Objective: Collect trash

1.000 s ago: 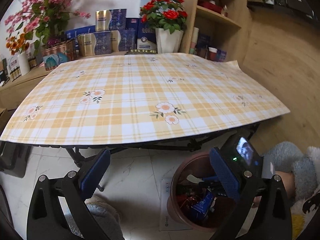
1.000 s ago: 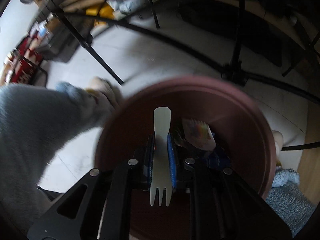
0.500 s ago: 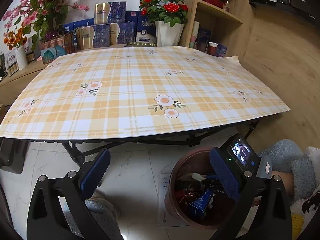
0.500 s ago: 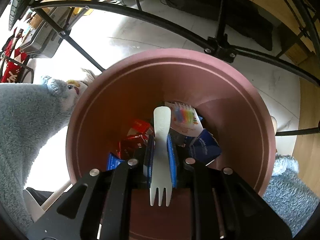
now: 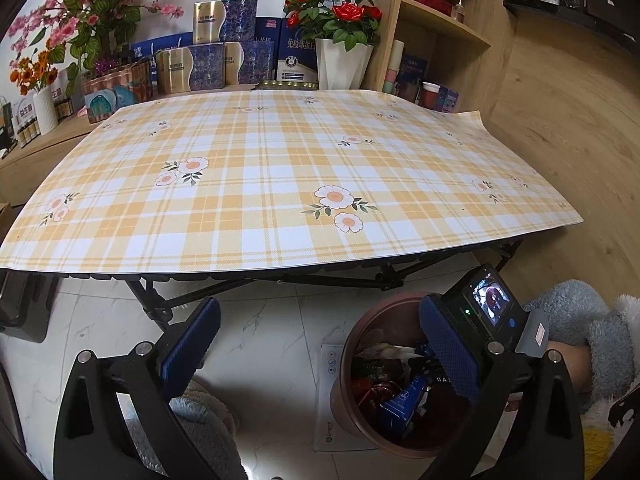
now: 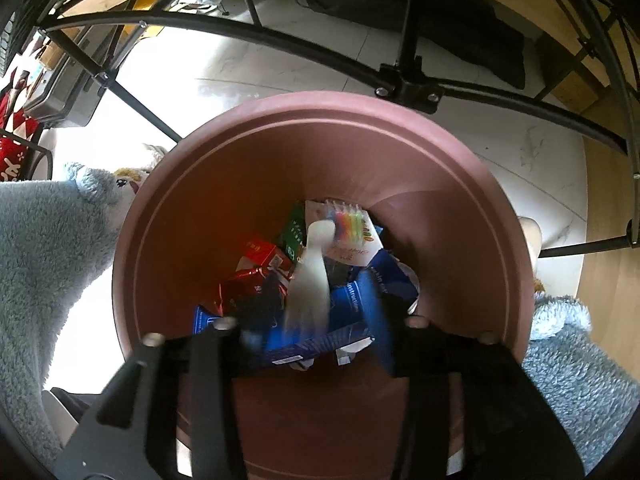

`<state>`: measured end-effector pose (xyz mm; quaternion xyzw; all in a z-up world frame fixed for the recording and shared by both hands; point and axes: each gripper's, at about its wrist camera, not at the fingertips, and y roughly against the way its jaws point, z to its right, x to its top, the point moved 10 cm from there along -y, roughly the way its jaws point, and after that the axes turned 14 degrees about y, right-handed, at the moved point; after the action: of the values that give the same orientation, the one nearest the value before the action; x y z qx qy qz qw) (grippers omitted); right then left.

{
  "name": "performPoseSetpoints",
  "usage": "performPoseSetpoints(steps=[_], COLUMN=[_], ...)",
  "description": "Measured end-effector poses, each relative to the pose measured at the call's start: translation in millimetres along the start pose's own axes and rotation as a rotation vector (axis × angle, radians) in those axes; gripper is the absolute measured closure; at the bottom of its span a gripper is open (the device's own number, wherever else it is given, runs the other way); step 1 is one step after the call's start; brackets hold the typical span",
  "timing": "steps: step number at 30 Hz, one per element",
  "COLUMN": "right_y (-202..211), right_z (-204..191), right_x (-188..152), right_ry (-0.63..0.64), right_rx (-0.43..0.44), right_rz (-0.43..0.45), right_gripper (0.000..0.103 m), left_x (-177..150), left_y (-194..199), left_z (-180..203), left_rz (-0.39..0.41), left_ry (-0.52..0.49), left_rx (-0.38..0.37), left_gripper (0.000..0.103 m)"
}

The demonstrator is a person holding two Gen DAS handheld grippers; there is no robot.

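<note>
I look straight down the right wrist view into a brown round bin [image 6: 320, 100] on the floor. A white plastic fork [image 6: 312, 272] hangs blurred over the trash, loose between the jaws of my right gripper [image 6: 314, 332], which are opening and no longer press it. Below lie a blue box [image 6: 348, 300], a red wrapper [image 6: 248, 280] and a card of coloured candles [image 6: 348, 228]. In the left wrist view the same bin [image 5: 360, 328] stands at lower right. My left gripper [image 5: 320, 340] is open, holding nothing, above the floor beside it.
A folding table with a yellow plaid cloth [image 5: 280, 184] stands beyond the bin, its black frame [image 6: 408, 84] close over the bin's far rim. Boxes, flower vases and wooden shelves line the back. Fluffy grey sleeves [image 6: 44, 248] flank the bin.
The right gripper's jaws have parted and the fork, held upright between them before, now tips and blurs loose over the bin. The left gripper has stayed put.
</note>
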<state>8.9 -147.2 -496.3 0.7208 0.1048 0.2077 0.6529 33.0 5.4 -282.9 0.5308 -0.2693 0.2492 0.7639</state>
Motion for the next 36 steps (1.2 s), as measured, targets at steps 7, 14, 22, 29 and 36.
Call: performPoseSetpoints(steps=[7,14,22,29,36], right_y=[7,17,28,53,142], right_z=[6,12,15,12,11], right_x=[2,4,7,14,26], right_ry=[-0.015,-0.043,-0.053,-0.043,-0.033], right_rx=[-0.018,-0.033,-0.057,-0.074,-0.119], right_rz=[0.029,0.061,0.096,0.166,0.307], right_gripper=[0.015,0.008,0.007,0.006,0.006], left_x=[0,0,1,3,33], left_y=[-1,-1,1,2,18], left_z=[-2,-6,-8,-12,-20], left_rz=[0.000,-0.001,0.006,0.011,0.057], left_ry=[0.003,0.006,0.007,0.015,0.077], left_rx=[0.006,0.026,0.049,0.080,0.179], left_gripper=[0.006,0.006,0.006,0.006,0.006])
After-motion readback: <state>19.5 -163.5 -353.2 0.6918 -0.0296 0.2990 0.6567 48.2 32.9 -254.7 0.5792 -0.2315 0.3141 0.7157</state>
